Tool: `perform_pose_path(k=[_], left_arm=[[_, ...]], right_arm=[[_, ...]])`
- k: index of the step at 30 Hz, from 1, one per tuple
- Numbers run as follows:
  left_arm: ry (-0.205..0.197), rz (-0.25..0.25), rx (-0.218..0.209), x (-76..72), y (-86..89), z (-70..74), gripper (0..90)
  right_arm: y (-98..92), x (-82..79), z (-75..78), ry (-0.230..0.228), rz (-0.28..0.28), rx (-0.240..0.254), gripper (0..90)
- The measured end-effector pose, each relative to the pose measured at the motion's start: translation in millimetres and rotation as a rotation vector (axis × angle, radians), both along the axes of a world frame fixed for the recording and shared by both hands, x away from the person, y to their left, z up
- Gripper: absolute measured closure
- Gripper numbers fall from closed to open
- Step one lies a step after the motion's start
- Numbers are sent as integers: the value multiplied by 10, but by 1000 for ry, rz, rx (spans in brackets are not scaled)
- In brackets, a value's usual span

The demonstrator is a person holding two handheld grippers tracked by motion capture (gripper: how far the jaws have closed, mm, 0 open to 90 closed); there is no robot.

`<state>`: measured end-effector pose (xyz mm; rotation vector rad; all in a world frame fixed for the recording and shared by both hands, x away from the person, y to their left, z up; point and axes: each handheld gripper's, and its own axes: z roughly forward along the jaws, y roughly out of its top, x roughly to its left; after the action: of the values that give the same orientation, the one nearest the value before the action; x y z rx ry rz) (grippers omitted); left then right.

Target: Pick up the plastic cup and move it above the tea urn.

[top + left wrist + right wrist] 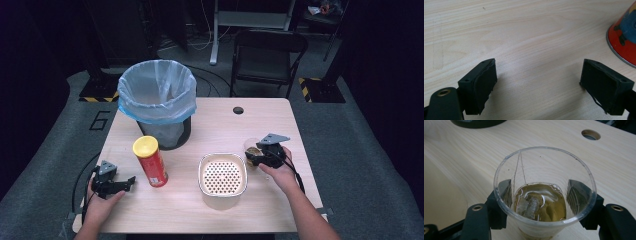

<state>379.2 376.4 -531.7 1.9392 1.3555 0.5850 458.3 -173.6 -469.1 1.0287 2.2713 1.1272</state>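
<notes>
A clear plastic cup [544, 167] holding brownish liquid and ice stands on the wooden table [225, 125] at the right. My right gripper [540, 192] has a black pad against each side of the cup, below its rim. From above, that gripper [255, 159] and cup [251, 150] sit just right of a white perforated bowl [222, 175]. My left gripper [131, 181] rests low near the table's front left, jaws wide apart with bare wood between them [539, 82]. A red chips can with a yellow lid [150, 161] stands upright just beyond it, its base [624, 37] to the right of the jaws.
A black bin lined with a blue bag [157, 95] stands at the back left of the table. A cable hole [238, 110] lies near the back edge. A dark chair [267, 55] stands behind the table.
</notes>
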Motion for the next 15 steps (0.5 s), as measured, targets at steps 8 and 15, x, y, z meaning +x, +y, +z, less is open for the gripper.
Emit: perform_pose_path(k=[8,15], left_arm=[[0,0,0,0,0,0,133],[0,0,0,0,-1,0,134]], right_arm=[[19,14,321,-42,59,16,375],[100,36,659,-92,115,12,385]])
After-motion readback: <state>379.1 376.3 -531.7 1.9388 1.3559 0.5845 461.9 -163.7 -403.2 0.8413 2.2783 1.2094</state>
